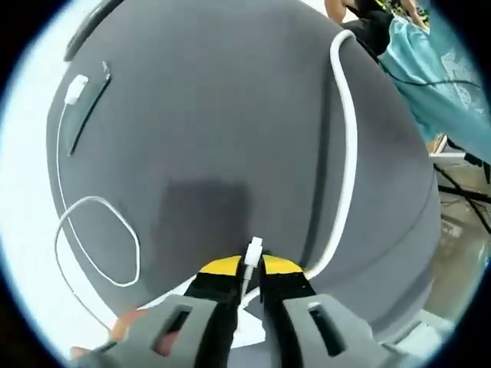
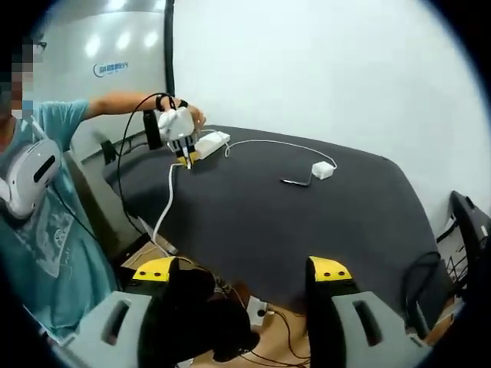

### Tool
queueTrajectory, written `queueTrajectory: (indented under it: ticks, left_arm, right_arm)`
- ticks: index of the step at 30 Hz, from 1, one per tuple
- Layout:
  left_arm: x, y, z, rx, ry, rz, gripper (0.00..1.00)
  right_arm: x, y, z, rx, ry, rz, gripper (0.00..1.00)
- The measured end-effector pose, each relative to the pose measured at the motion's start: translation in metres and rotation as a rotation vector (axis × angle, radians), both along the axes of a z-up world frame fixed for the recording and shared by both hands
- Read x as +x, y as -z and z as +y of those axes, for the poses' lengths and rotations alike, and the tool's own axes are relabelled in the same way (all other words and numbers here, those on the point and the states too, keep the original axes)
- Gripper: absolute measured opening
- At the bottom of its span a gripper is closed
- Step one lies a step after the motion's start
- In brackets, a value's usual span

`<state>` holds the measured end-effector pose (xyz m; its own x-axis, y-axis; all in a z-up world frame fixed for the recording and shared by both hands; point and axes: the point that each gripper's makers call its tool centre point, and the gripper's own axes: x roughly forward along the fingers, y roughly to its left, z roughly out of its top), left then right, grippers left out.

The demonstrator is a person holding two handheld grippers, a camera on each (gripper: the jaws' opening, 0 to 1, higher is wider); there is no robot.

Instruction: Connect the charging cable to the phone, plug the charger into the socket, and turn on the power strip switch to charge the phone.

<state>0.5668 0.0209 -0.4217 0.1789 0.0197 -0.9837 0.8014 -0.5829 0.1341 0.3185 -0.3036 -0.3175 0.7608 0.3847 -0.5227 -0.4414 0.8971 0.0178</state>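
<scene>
Holding the white cable plug (image 1: 252, 249) pinched in my left gripper (image 1: 251, 277) over the grey table (image 1: 230, 115); my right gripper (image 2: 244, 268) hangs released. Charger (image 2: 323, 170) and power strip (image 2: 212, 142) lie unplugged; phone (image 1: 90, 116) unconnected. Every step remains. Blue wall logo (image 2: 111, 68) unreadable.

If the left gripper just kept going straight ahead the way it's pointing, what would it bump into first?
Probably the bare grey tabletop. The left gripper, shut on the white cable plug, points at open cloth between the charger and the thick white cord; depth is uncertain.
</scene>
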Motion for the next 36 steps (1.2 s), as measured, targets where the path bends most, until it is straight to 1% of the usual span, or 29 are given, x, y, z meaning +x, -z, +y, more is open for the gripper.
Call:
queueTrajectory:
  ticks: [3,4,5,6,8,9,10,11,12,13,14,15,16,17,19,20,21,23,25,26,27,28,29,30,32,33,34,35,36]
  left_arm:
    - [0.001,-0.001,0.003,0.028,-0.007,-0.003,0.05]
    - [0.000,-0.002,0.004,0.037,-0.013,0.008,0.05]
    - [-0.002,-0.003,0.003,0.026,-0.040,0.021,0.05]
    - [-0.003,-0.005,-0.003,-0.012,-0.040,0.032,0.05]
    - [-0.010,-0.009,-0.012,-0.091,-0.089,0.053,0.04]
    - [-0.012,-0.011,-0.016,-0.120,-0.100,0.062,0.04]
    - [-0.012,-0.014,-0.021,-0.159,-0.125,0.070,0.04]
    - [-0.014,-0.017,-0.029,-0.223,-0.171,0.082,0.04]
    - [-0.016,-0.020,-0.033,-0.257,-0.192,0.090,0.04]
    - [-0.020,-0.023,-0.039,-0.314,-0.231,0.110,0.04]
    - [-0.023,-0.025,-0.044,-0.349,-0.249,0.117,0.04]
    - [-0.031,-0.027,-0.051,-0.400,-0.282,0.141,0.04]
    - [-0.033,-0.028,-0.053,-0.418,-0.295,0.150,0.04]
    - [-0.032,-0.032,-0.061,-0.467,-0.327,0.153,0.04]
    - [-0.035,-0.034,-0.067,-0.519,-0.371,0.167,0.04]
    - [-0.034,-0.035,-0.069,-0.542,-0.386,0.165,0.04]
    - [-0.036,-0.036,-0.072,-0.571,-0.418,0.167,0.04]
    - [-0.041,-0.038,-0.076,-0.607,-0.444,0.177,0.04]
    - [-0.037,-0.042,-0.081,-0.665,-0.485,0.175,0.04]
    - [-0.042,-0.043,-0.085,-0.693,-0.501,0.192,0.04]
    - [-0.043,-0.044,-0.087,-0.710,-0.518,0.190,0.04]
    - [-0.043,-0.046,-0.090,-0.743,-0.539,0.186,0.04]
    - [-0.045,-0.047,-0.092,-0.763,-0.546,0.199,0.04]
    - [-0.045,-0.048,-0.094,-0.786,-0.580,0.210,0.04]
    - [-0.044,-0.048,-0.092,-0.797,-0.601,0.210,0.04]
    - [-0.042,-0.049,-0.092,-0.821,-0.625,0.201,0.04]
    - [-0.042,-0.048,-0.091,-0.823,-0.634,0.192,0.04]
    - [-0.040,-0.049,-0.090,-0.836,-0.655,0.186,0.04]
    - [-0.038,-0.049,-0.090,-0.855,-0.686,0.186,0.04]
  right_arm:
    - [0.001,0.000,0.000,0.000,-0.006,0.003,0.64]
    - [0.000,0.001,0.002,-0.001,-0.008,0.004,0.64]
    - [0.000,0.001,0.003,-0.001,-0.009,0.003,0.64]
    - [0.000,0.001,0.003,0.001,-0.008,0.001,0.64]
    - [0.001,0.001,0.003,0.010,-0.001,-0.009,0.64]
    - [0.002,0.001,0.003,0.016,0.004,-0.013,0.64]
    - [0.003,0.001,0.002,0.023,0.009,-0.019,0.64]
    - [0.003,0.000,0.002,0.025,0.012,-0.026,0.64]
    - [0.005,0.000,0.001,0.028,0.015,-0.033,0.64]
    - [0.006,0.000,-0.001,0.030,0.018,-0.043,0.64]
    - [0.008,-0.001,-0.002,0.031,0.018,-0.051,0.64]
    - [0.011,-0.001,-0.003,0.035,0.018,-0.063,0.64]
    - [0.012,-0.001,-0.003,0.041,0.015,-0.066,0.64]
    - [0.016,-0.002,-0.003,0.051,0.006,-0.076,0.64]
    - [0.021,-0.003,-0.002,0.058,-0.007,-0.093,0.65]
    - [0.025,-0.005,-0.002,0.059,-0.018,-0.106,0.65]
    - [0.030,-0.006,-0.002,0.065,-0.030,-0.112,0.65]
    - [0.038,-0.008,-0.001,0.080,-0.053,-0.120,0.67]
    - [0.052,-0.010,-0.001,0.093,-0.086,-0.137,0.68]
    - [0.062,-0.010,-0.001,0.105,-0.104,-0.143,0.69]
    - [0.070,-0.011,-0.001,0.118,-0.118,-0.146,0.70]
    - [0.081,-0.011,0.001,0.143,-0.143,-0.149,0.72]
    - [0.090,-0.010,0.001,0.167,-0.154,-0.147,0.73]
    - [0.104,-0.008,0.003,0.202,-0.178,-0.138,0.74]
    - [0.123,-0.002,0.003,0.246,-0.205,-0.125,0.78]
    - [0.141,0.002,0.002,0.280,-0.205,-0.122,0.81]
    - [0.152,0.006,0.001,0.301,-0.210,-0.115,0.84]
    - [0.167,0.015,0.000,0.314,-0.222,-0.099,0.84]
    - [0.177,0.019,-0.002,0.314,-0.222,-0.101,0.84]
